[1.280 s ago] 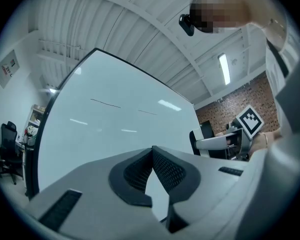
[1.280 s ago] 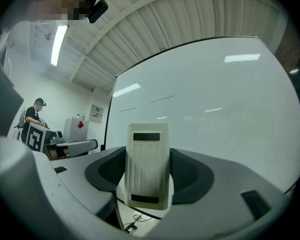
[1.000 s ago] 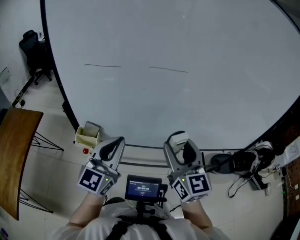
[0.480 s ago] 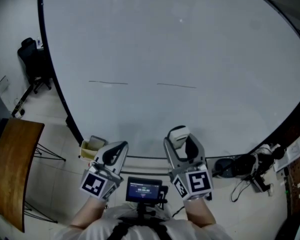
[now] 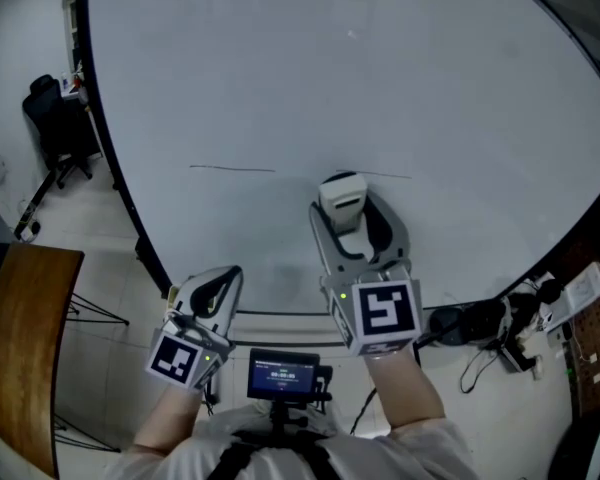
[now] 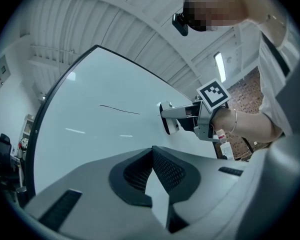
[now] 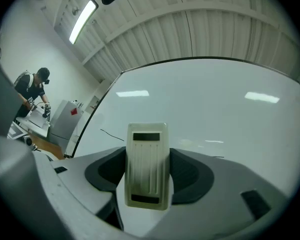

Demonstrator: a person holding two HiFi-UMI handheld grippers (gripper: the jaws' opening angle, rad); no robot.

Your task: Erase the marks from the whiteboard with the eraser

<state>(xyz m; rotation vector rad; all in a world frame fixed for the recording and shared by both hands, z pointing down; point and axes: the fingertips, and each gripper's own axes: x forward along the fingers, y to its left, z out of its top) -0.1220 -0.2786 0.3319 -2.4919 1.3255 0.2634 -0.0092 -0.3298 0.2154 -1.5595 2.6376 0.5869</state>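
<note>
The whiteboard (image 5: 380, 78) fills the head view and carries two thin black lines. The left line (image 5: 232, 168) is fully in sight. Only the right end of the right line (image 5: 395, 176) shows beside the white eraser (image 5: 340, 193). My right gripper (image 5: 346, 213) is shut on that eraser and holds it up at the board, over the right line's left part. In the right gripper view the eraser (image 7: 147, 164) stands between the jaws, the board behind it. My left gripper (image 5: 220, 280) hangs low by the board's bottom edge, shut and holding nothing; its view shows the left line (image 6: 120, 109).
A black office chair (image 5: 50, 128) stands left of the board, and a wooden table (image 5: 20, 338) lies at the lower left. Cables and black gear (image 5: 490, 323) sit on the floor at the right. A small screen (image 5: 285, 376) rides at my chest. A person (image 7: 32, 91) works far off.
My right gripper has risen with the eraser from the board's bottom edge up to the right line. The left gripper has drifted slightly left and down.
</note>
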